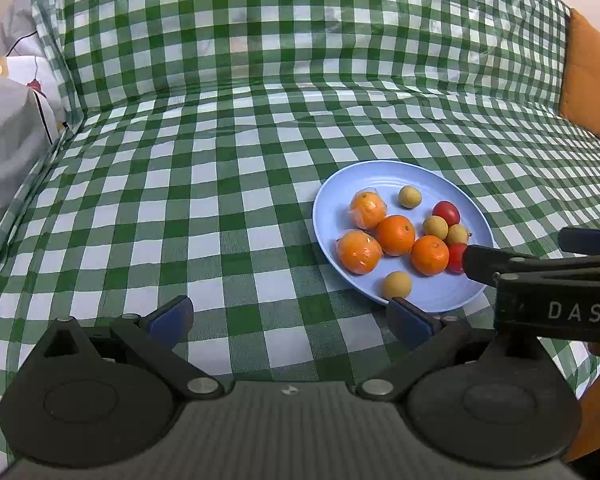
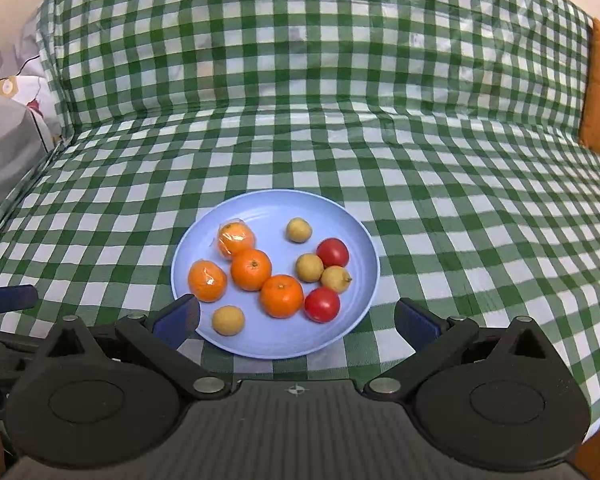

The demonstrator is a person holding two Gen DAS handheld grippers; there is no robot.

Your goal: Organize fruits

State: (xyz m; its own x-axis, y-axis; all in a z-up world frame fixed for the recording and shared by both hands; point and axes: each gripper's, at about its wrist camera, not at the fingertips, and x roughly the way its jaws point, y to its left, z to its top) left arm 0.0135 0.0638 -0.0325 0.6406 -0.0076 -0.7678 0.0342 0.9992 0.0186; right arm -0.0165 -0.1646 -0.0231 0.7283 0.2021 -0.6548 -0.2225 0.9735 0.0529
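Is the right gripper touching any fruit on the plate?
Apart. The right wrist view shows the right gripper open, fingers straddling the blue plate's near rim, holding nothing.

Left tool (image 1: 290,322) held low, jaws spread wide, nothing gripped. Right tool (image 2: 298,322) likewise spread wide and unloaded, held just beside the left.

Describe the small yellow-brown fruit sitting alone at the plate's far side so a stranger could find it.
Start at the blue plate on the checked cloth. At its far side lies one small yellow-brown fruit; unlike its three lookalikes, it touches nothing.
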